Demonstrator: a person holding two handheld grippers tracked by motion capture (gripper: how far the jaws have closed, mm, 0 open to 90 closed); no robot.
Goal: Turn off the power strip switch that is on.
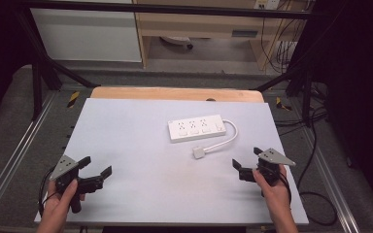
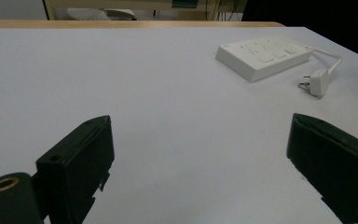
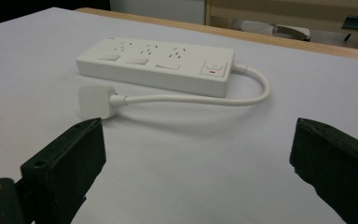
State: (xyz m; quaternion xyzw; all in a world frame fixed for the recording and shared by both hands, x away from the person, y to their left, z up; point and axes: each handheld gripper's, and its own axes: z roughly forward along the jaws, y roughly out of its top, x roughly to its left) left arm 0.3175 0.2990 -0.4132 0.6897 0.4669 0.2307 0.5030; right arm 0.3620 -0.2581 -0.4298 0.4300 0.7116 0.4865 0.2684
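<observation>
A white power strip (image 1: pixel 196 128) (image 2: pixel 262 55) (image 3: pixel 157 64) lies flat on the pale table top (image 1: pixel 141 145), right of centre. Its short white cable curls round to a white plug (image 1: pixel 198 153) (image 2: pixel 318 82) (image 3: pixel 95 101) resting on the table in front of it. My left gripper (image 1: pixel 95 166) (image 2: pixel 200 163) is held low at the near left, open, nothing between its jaws. My right gripper (image 1: pixel 245 158) (image 3: pixel 198 163) is held at the near right, open and empty, a short way behind the plug.
A wooden strip (image 1: pixel 175 93) runs along the table's far edge. Black frame bars (image 1: pixel 43 63) rise at both far corners. Cables (image 1: pixel 315 145) trail on the floor to the right, and a cabinet (image 1: pixel 199 24) stands beyond the table.
</observation>
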